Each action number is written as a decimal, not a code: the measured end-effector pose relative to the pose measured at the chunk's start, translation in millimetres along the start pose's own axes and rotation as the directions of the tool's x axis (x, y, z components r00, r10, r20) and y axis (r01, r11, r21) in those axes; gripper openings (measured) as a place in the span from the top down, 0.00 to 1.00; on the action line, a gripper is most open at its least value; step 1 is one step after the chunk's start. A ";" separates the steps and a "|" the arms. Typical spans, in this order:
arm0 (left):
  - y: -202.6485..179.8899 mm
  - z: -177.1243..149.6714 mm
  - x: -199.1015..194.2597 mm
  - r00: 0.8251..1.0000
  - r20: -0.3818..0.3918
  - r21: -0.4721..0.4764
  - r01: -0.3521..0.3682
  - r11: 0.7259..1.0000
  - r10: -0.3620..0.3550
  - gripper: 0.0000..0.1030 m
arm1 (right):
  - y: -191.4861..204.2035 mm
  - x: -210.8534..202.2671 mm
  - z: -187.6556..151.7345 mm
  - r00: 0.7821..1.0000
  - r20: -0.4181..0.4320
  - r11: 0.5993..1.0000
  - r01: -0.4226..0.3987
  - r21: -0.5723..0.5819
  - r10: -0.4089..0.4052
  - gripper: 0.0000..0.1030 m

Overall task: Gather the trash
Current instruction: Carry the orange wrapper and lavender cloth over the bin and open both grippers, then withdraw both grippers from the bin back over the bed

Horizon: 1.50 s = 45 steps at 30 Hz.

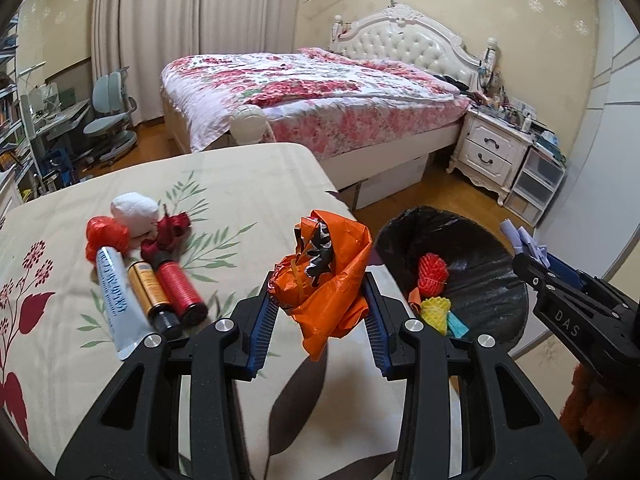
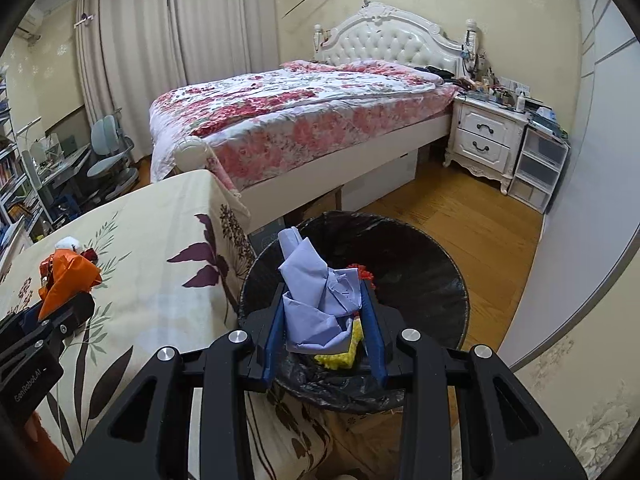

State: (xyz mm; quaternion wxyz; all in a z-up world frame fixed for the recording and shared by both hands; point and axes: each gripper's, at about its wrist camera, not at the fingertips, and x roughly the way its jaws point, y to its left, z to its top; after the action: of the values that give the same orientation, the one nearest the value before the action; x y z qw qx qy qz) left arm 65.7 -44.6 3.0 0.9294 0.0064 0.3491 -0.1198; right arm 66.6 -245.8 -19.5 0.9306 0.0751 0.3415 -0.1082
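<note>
Orange plastic, a crumpled bag (image 1: 326, 276), is pinched between the two blue-padded fingers (image 1: 262, 328) of the left tool (image 1: 320, 312), its loose tail hanging down between them. The bag is held above the table (image 1: 248, 184), over the edge nearest the trash bin (image 1: 480, 240), which stands to the right of the left tool on the wooden floor (image 2: 480, 232).

A crumpled sheet of pale blue paper (image 2: 316, 300) is clamped in the right tool (image 2: 324, 320), its upper end sticking out past the fingertips. This tool is held directly over the open mouth of the bin, which is lined with a black bag. Below and ahead of the right tool, a yellow foam net (image 2: 340, 354) and a red foam net (image 2: 362, 270) are seen lying inside the bin; in the left wrist view a turquoise scrap (image 1: 456, 326) is also seen beside the yellow net.

To the left of the left tool, further items are left on the flowered tablecloth: a white tube (image 1: 116, 300), an amber bottle (image 1: 152, 296) and a red bottle (image 1: 180, 290) laid side by side, touching or nearly so. Beyond them a red plastic wad (image 1: 106, 236), a white ball of tissue (image 1: 134, 210) and a dark red crumpled wrapper (image 1: 170, 232) are grouped close together.

Far ahead of both tools, a bed (image 1: 312, 96) with a floral cover is seen.
</note>
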 end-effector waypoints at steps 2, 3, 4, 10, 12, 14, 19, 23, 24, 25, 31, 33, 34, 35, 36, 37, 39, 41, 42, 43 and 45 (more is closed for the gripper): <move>-12.7 3.8 7.4 1.000 0.000 0.014 0.016 1.000 -0.016 0.62 | -6.7 5.7 -0.2 1.000 -0.002 1.000 0.018 0.009 -0.018 0.66; -17.0 5.1 9.9 1.000 0.000 0.021 0.019 1.000 -0.019 0.62 | -9.6 9.4 -0.3 1.000 -0.006 1.000 0.025 0.014 -0.025 0.66; -23.4 7.2 14.4 1.000 0.000 0.031 0.025 0.999 -0.025 0.62 | -12.2 11.9 -0.7 1.000 -0.008 0.999 0.028 0.019 -0.028 0.66; -47.7 14.6 35.3 0.999 -0.015 0.072 0.033 0.997 -0.032 0.62 | -25.8 24.4 2.4 0.998 -0.008 0.997 0.061 0.041 -0.061 0.66; -54.0 17.9 42.5 0.999 -0.018 0.083 0.031 0.996 -0.030 0.62 | -30.8 27.7 3.6 0.998 -0.007 0.996 0.067 0.053 -0.067 0.66; -60.2 20.7 49.6 0.999 -0.022 0.096 0.029 0.995 -0.027 0.62 | -35.8 30.7 4.8 0.998 -0.008 0.995 0.069 0.068 -0.068 0.66; -74.2 27.3 64.7 0.999 -0.027 0.119 0.025 0.993 -0.022 0.62 | -45.5 40.7 8.4 0.997 -0.012 0.992 0.082 0.098 -0.081 0.66; -84.0 30.9 75.5 0.999 -0.033 0.139 0.019 0.990 -0.014 0.62 | -48.7 49.4 9.9 0.995 -0.018 0.989 0.097 0.110 -0.095 0.66; -86.5 31.3 78.2 0.999 -0.034 0.145 0.018 0.989 -0.013 0.62 | -49.2 50.9 10.5 0.995 -0.021 0.989 0.100 0.111 -0.098 0.66; -87.4 31.7 79.6 0.999 -0.034 0.150 0.016 0.989 -0.011 0.62 | -49.3 52.0 11.0 0.995 -0.022 0.989 0.103 0.109 -0.101 0.66; -97.3 32.8 87.9 0.999 -0.042 0.167 0.012 0.986 -0.005 0.61 | -52.1 54.9 10.7 0.993 -0.029 0.987 0.113 0.112 -0.111 0.66; -98.6 32.7 89.1 0.999 -0.042 0.172 0.006 0.985 0.002 0.60 | -51.9 55.6 11.3 0.992 -0.027 0.986 0.122 0.111 -0.120 0.63; -98.5 32.7 89.5 0.999 -0.044 0.170 0.006 0.985 0.002 0.56 | -52.8 54.9 11.2 0.992 -0.022 0.985 0.130 0.111 -0.128 0.61; -98.3 32.4 89.8 0.999 -0.045 0.168 0.006 0.986 0.001 0.51 | -53.4 54.0 11.2 0.991 -0.017 0.984 0.136 0.113 -0.134 0.55; -98.0 33.7 90.6 0.999 -0.043 0.165 0.005 0.986 0.003 0.41 | -54.3 53.4 11.5 0.990 -0.014 0.984 0.138 0.116 -0.137 0.51; -97.2 33.7 90.1 0.999 -0.035 0.162 -0.002 0.987 0.008 0.35 | -54.9 52.7 11.4 0.990 -0.013 0.983 0.138 0.118 -0.138 0.50; -95.5 33.8 89.2 1.000 -0.027 0.159 -0.010 0.987 0.015 0.31 | -55.9 51.3 11.4 0.989 -0.010 0.982 0.145 0.121 -0.145 0.50; -93.6 35.0 89.9 1.000 -0.025 0.156 -0.015 0.988 0.019 0.25 | -57.1 49.9 11.6 0.988 -0.008 0.981 0.152 0.124 -0.152 0.47; -91.9 35.0 88.7 1.000 -0.021 0.152 -0.019 0.988 0.023 0.23 | -56.9 49.5 12.0 0.988 -0.007 0.980 0.153 0.125 -0.154 0.46; -90.1 35.2 87.5 1.000 -0.016 0.148 -0.024 0.989 0.026 0.22 | -56.7 48.9 12.6 0.988 -0.006 0.980 0.154 0.124 -0.155 0.45; -86.4 35.1 84.7 0.999 -0.008 0.142 -0.035 0.989 0.036 0.21 | -55.6 47.3 12.3 0.988 -0.004 0.980 0.157 0.120 -0.157 0.43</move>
State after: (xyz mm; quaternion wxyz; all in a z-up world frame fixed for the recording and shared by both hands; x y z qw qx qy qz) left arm 130.4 -150.3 -19.3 0.9267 0.0795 0.3444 -0.1277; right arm 95.3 -309.2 -44.7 0.9139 0.1032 0.3368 -0.2018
